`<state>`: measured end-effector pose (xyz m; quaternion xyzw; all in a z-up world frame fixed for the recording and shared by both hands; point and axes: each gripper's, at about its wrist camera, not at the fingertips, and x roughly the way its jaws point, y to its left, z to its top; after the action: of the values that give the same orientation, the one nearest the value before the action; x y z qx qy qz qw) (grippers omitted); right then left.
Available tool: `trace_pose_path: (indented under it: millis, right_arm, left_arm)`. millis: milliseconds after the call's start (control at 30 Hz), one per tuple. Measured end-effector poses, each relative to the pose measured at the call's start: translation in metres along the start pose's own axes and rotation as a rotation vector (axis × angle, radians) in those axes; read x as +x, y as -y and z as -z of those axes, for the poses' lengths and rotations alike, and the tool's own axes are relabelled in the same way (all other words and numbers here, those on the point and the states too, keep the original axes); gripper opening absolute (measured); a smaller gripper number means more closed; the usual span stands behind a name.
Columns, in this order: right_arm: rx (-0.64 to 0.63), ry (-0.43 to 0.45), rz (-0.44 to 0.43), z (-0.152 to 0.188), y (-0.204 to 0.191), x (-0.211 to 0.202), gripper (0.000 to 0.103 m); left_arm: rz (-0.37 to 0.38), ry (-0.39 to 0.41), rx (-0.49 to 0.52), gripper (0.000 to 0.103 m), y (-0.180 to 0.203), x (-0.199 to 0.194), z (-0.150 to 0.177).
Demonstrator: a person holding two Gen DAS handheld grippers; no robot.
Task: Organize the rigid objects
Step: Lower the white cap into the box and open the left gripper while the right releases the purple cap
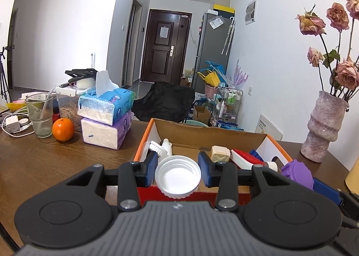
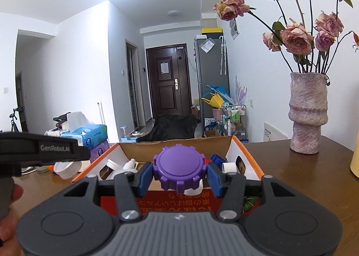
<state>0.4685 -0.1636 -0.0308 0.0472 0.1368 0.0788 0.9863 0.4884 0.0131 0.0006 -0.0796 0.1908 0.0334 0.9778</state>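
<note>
We have the left gripper (image 1: 178, 169) clamped across the light, stiff, slippery white ribbed lid (image 1: 178, 175) and the right gripper (image 2: 180, 174) pinching the hard purple notched cap (image 2: 179, 166) by its rim, above the cardboard box (image 1: 208, 137).

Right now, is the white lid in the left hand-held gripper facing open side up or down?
Open side up: the white lid shows its hollow inside and threaded rim, clamped between the left hand-held gripper pads.

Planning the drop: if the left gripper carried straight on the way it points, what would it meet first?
Probably the open cardboard box: the left gripper, holding a white plastic lid, points over its near edge toward the far wall, though depth is unclear.
</note>
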Motion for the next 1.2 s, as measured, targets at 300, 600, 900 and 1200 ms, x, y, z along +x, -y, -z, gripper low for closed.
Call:
trace_pose_path:
  millis: [300, 600, 900, 1200]
  right_arm:
    - [0.006, 0.003, 0.001, -0.008, 0.000, 0.025, 0.051]
    - [0.009, 0.005, -0.005, -0.014, 0.002, 0.048, 0.051]
    - [-0.010, -0.003, -0.011, -0.020, 0.001, 0.072, 0.051]
    - [-0.033, -0.025, -0.014, -0.026, 0.000, 0.096, 0.051]
  left_arm:
    - [0.000, 0.002, -0.008, 0.041, 0.002, 0.022, -0.009]
    - [-0.009, 0.001, 0.002, 0.041, 0.004, 0.044, -0.014]
    - [-0.019, -0.007, 0.007, 0.041, 0.004, 0.070, -0.022]
    - [-0.019, -0.005, 0.033, 0.041, 0.008, 0.094, -0.029]
